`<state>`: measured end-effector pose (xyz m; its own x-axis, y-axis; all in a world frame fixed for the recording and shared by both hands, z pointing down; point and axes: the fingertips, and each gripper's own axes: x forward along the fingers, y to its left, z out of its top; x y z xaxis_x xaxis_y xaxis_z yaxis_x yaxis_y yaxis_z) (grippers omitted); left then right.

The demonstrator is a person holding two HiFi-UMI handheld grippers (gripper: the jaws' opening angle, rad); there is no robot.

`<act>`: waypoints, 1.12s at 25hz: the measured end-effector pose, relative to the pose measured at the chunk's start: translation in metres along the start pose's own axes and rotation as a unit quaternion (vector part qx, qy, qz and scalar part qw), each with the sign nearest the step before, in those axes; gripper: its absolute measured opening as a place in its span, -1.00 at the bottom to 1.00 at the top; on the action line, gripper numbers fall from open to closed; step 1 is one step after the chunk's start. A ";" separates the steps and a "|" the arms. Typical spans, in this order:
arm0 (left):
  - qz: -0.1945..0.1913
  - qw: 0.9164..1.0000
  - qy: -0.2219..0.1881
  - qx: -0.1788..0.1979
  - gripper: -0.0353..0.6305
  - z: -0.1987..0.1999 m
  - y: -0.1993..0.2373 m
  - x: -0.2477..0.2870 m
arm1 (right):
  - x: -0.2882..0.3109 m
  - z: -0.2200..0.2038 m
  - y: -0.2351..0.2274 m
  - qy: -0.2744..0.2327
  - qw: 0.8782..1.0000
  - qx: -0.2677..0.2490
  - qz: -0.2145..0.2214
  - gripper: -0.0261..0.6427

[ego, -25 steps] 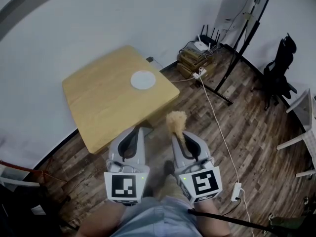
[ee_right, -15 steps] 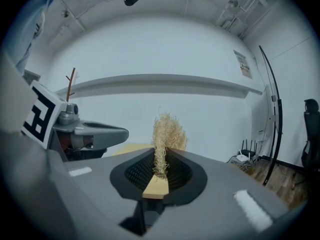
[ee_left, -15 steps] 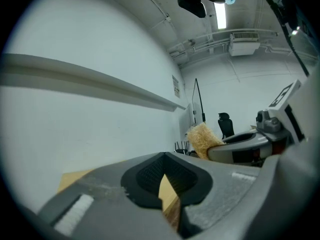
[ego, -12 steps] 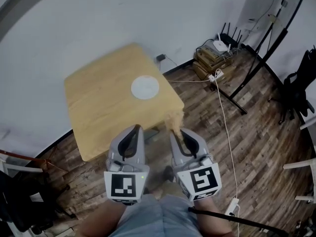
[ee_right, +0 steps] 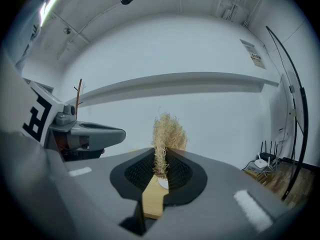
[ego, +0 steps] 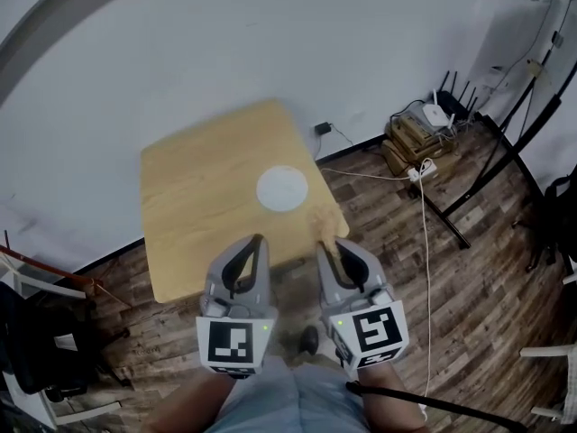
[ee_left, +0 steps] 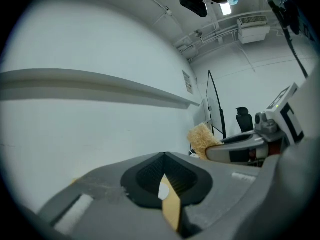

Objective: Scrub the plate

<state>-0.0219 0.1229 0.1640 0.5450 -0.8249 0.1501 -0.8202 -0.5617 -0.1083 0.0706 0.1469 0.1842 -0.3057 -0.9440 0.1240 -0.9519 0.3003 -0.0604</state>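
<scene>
One plate (ego: 282,188), one scrubber (ee_right: 169,131) — perhaps loofah — in right gripper (ee_right: 161,159).

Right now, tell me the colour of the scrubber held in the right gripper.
Pale straw-tan; the scrubber shows best in the right gripper view.

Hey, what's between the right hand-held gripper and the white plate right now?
In the head view, only the straw scrubber clamped in the right hand-held gripper and bare wooden table lie before the plate.
</scene>
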 end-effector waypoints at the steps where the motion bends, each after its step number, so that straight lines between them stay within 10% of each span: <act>1: 0.006 1.000 0.001 -0.001 -0.83 0.001 0.004 0.002 | 0.005 0.001 -0.002 0.000 1.000 0.000 0.004 -0.79; 28: 0.042 0.997 0.011 -0.061 -0.83 -0.015 0.133 0.150 | 0.204 0.013 -0.041 0.045 0.998 -0.029 0.038 -0.79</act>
<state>-0.0520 -0.0747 0.1864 0.4702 -0.8667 0.1667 -0.8789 -0.4771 -0.0012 0.0472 -0.0602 0.1987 -0.3760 -0.9027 0.2092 -0.9244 0.3811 -0.0169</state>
